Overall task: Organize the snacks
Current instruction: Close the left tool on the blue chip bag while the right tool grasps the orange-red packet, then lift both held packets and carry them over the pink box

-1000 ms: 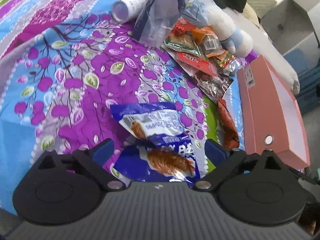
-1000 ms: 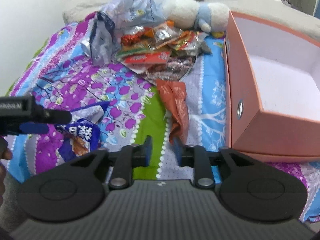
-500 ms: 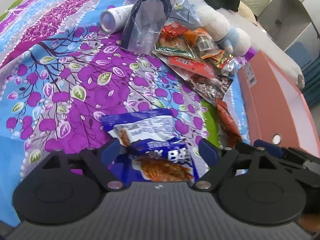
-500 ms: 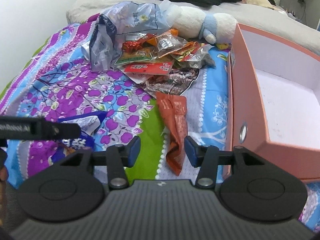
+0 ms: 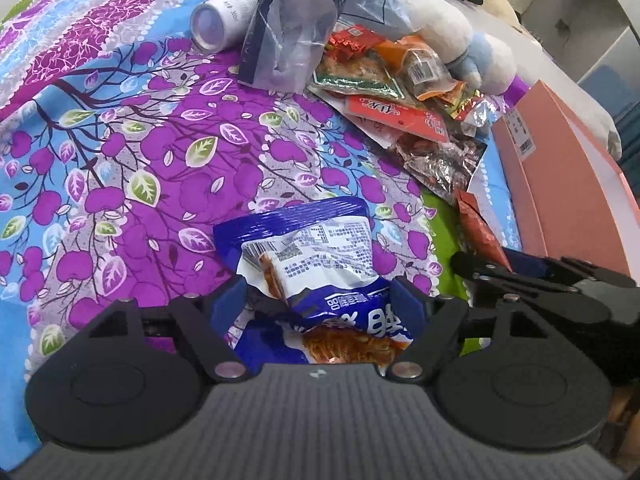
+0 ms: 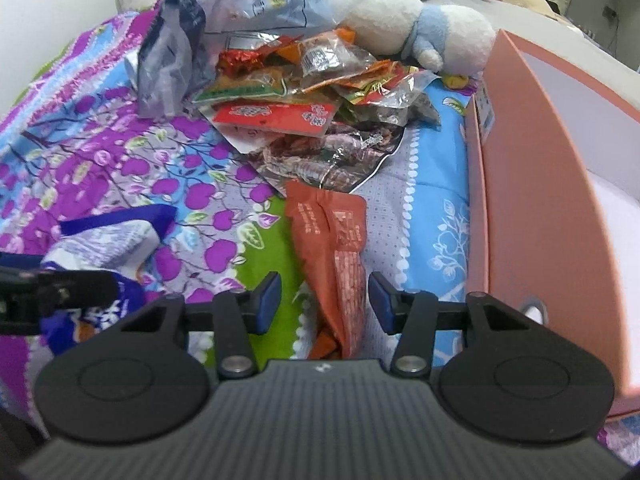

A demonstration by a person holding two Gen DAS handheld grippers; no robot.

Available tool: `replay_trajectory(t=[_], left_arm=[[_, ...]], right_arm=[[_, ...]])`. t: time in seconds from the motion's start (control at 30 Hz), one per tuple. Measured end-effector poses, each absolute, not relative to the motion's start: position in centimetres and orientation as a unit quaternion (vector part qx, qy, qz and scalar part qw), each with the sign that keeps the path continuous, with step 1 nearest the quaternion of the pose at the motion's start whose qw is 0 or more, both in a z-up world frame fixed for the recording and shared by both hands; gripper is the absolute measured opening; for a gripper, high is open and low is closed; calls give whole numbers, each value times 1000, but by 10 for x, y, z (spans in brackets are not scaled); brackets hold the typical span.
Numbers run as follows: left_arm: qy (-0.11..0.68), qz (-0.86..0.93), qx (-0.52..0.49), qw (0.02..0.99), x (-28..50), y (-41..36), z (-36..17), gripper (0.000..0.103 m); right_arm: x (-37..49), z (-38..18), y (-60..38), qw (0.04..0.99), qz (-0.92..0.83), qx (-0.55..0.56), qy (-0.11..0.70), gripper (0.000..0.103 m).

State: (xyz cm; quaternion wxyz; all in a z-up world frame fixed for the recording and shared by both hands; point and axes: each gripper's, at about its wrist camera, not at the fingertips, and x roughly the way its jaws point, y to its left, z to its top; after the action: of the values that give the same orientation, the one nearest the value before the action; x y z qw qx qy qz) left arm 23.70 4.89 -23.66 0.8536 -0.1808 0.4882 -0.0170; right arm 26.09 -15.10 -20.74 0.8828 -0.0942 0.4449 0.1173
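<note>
Left gripper point(image 5: 320, 304) spread, jaws just closing in around crinkled blue-and-white foil snack packet point(image 5: 316, 264) lying on purple floral bedspread point(image 5: 120, 168); pads beside packet edges, not clearly pressing. Right gripper point(image 6: 322, 300) spread astride flat orange-red foil sachet point(image 6: 332, 248), clear of both sides. Open salmon-pink cardboard box point(image 6: 532, 208) just beside sachet. Both packets judged light, soft, slippery, crushable contents; best pinched across the body near the middle, gently, not at sealed end flaps.
</note>
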Motion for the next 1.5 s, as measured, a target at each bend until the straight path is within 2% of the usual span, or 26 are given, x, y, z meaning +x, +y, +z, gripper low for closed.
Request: replay_trajectory(t=[0.07, 0.1, 0.13, 0.23, 0.27, 0.4, 0.77, 1.5], left_arm=[[487, -19, -186, 853, 237, 49, -236, 78], [487, -20, -188, 853, 237, 49, -235, 74], [486, -21, -188, 853, 236, 48, -234, 72], [486, -26, -190, 853, 234, 47, -231, 65], [485, -28, -191, 853, 232, 47, -230, 59], [482, -32, -191, 855, 224, 46, -225, 54], [456, -47, -199, 866, 195, 52, -197, 51], [351, -120, -178, 912, 190, 21, -77, 51]], right_arm=[[264, -211, -151, 881, 111, -96, 449, 44], [263, -211, -151, 883, 105, -100, 447, 33], [263, -209, -152, 883, 103, -102, 445, 30], [258, -205, -156, 884, 103, -96, 446, 29], [255, -203, -156, 885, 100, -97, 444, 29], [238, -194, -161, 886, 100, -84, 445, 29], [190, -166, -166, 894, 94, -47, 435, 29], [166, -66, -197, 938, 75, 8, 337, 29]])
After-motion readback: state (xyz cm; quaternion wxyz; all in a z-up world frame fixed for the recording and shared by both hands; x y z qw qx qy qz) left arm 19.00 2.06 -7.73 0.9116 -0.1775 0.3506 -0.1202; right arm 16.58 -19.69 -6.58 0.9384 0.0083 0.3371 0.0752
